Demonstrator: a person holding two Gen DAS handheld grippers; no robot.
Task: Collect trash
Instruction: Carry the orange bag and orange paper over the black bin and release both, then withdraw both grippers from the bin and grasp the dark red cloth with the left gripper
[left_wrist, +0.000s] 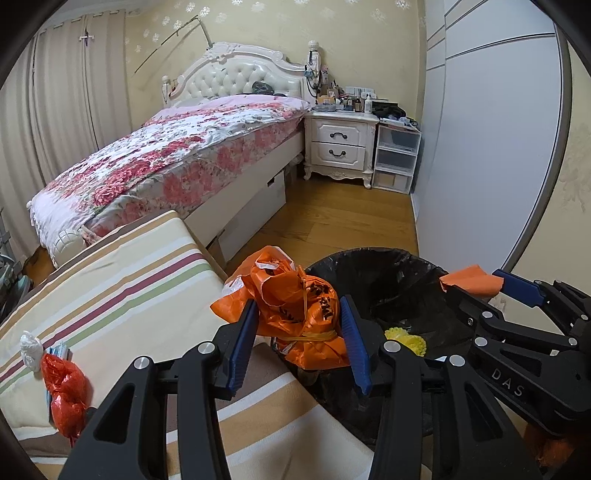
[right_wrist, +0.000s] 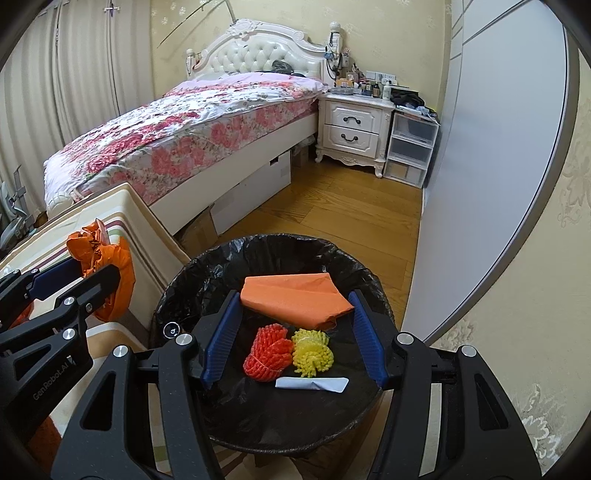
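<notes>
My left gripper (left_wrist: 299, 306) is shut on a crumpled orange plastic bag (left_wrist: 295, 314), which hangs over the left rim of the black-lined trash bin (left_wrist: 369, 256). My right gripper (right_wrist: 295, 295) is shut on a folded orange paper (right_wrist: 295, 301), held between its blue fingertips above the bin (right_wrist: 280, 240). Inside the bin lie a red foam net (right_wrist: 267, 354), a yellow foam net (right_wrist: 312, 352) and a white paper strip (right_wrist: 314, 384). In the left wrist view the right gripper (left_wrist: 476, 284) shows at the right. In the right wrist view the left gripper (right_wrist: 94, 267) shows at the left.
Left of the bin stands a striped cushioned bench (left_wrist: 129, 280), with a red plastic bag (left_wrist: 64, 391) and a white crumpled wad (left_wrist: 31, 349) on it. Behind are a floral bed (left_wrist: 177, 155), a white nightstand (left_wrist: 340, 144), plastic drawers (left_wrist: 395, 158) and wood floor (left_wrist: 343, 218).
</notes>
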